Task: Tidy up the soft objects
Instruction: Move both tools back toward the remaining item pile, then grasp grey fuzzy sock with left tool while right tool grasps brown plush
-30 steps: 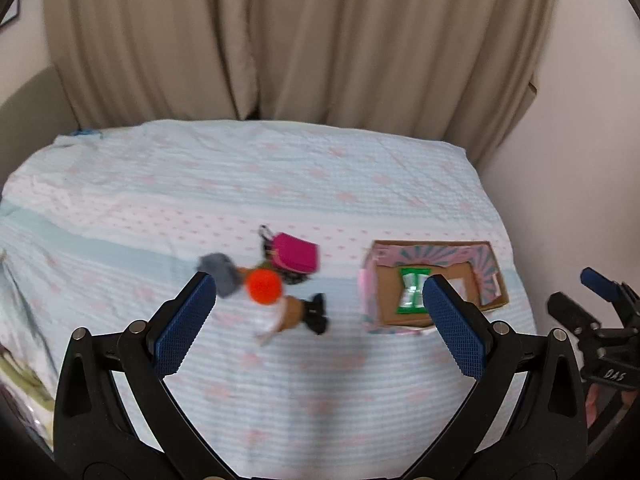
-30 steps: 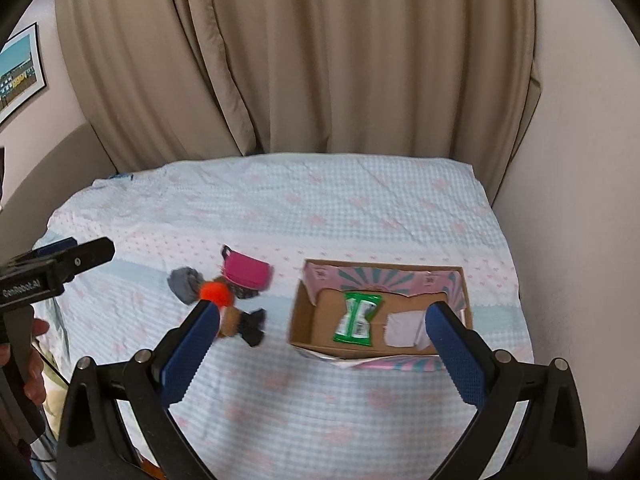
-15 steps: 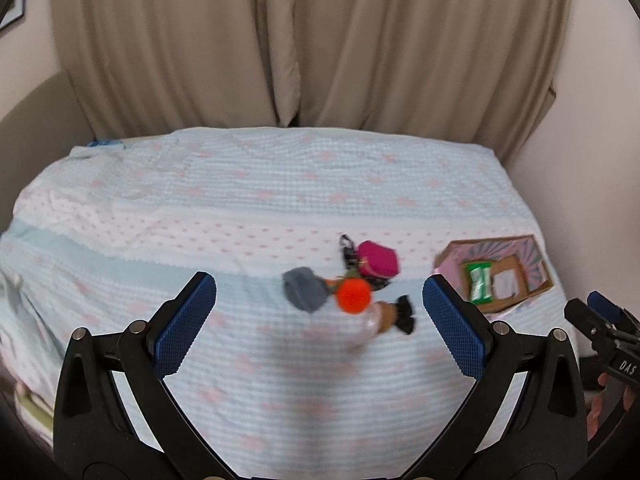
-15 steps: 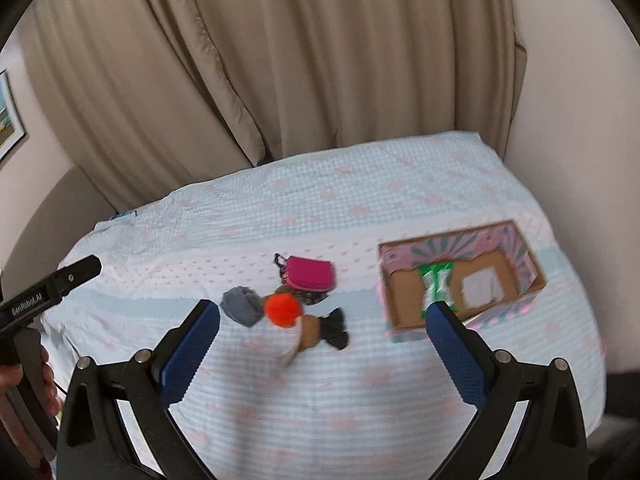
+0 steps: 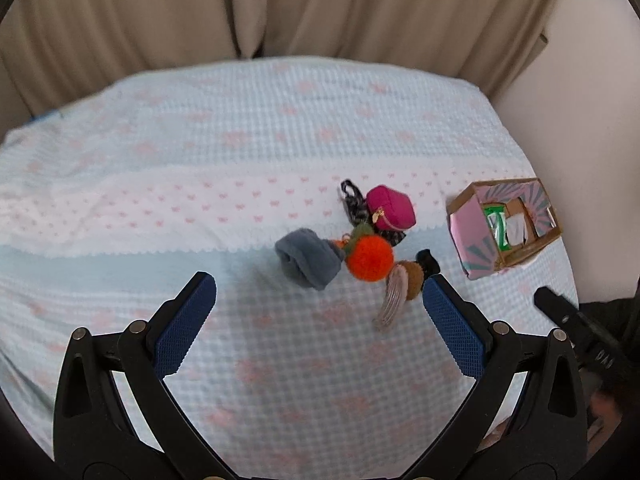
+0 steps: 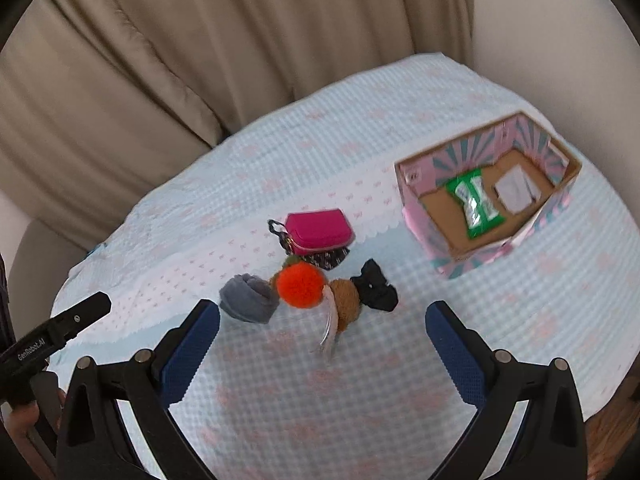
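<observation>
On the bed's pale blue waffle-weave cover, a heap of soft things lies between both claws: a rolled grey sock, a fuzzy orange pompom and a magenta zip pouch. Right of it sits the pink cardboard box, holding a green packet. Left claw and right claw both hover spread wide, gripping nothing.
</observation>
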